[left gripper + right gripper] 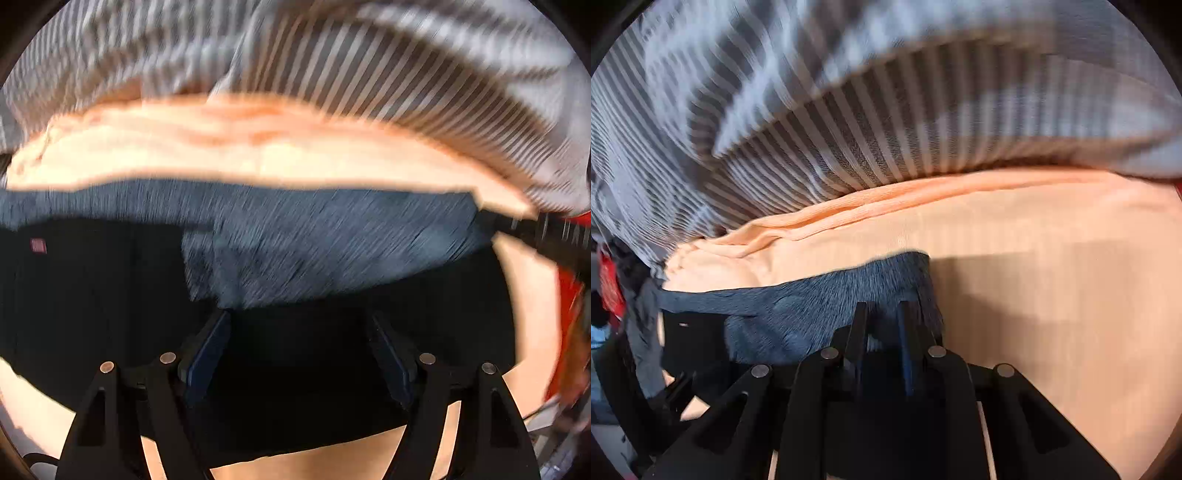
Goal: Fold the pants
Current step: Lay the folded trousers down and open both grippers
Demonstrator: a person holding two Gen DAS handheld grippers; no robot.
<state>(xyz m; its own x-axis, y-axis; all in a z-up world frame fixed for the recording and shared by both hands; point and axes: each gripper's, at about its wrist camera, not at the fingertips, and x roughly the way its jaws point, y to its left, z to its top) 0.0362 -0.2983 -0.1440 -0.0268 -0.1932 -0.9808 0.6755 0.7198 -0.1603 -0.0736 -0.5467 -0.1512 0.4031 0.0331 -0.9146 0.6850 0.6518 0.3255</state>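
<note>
While the right gripper (882, 314) stands at lower centre of its view with jaws nearly together, a fold of blue-grey cloth (798, 325) appears pinched between them; this is read as the step of carrying one edge of the pants over the rest. Blur and dark fingers make the exact contact hard to confirm. The left gripper (299, 347), at lower centre of its own view, has its fingers spread wide over the black cloth (92, 295), and nothing lies visibly between the pads; it seems placed to pin or take the garment next.

The pants fill the middle band of the left view. Blue-grey, heathered cloth (332, 251) lies across the centre, overlapping a black part that runs from the left edge to the lower right. Whether the two colours are one garment turned over or two pieces cannot be told. A small reddish label (38, 245) shows at the left on the black part.

Beneath lies a peach sheet (1071, 295), bare at the right of the right view. Striped grey-and-white fabric (849, 129) arches across the top of both views, touching the peach sheet's far edge. Red and dark items (611, 284) sit at the left margin, too blurred to name.
</note>
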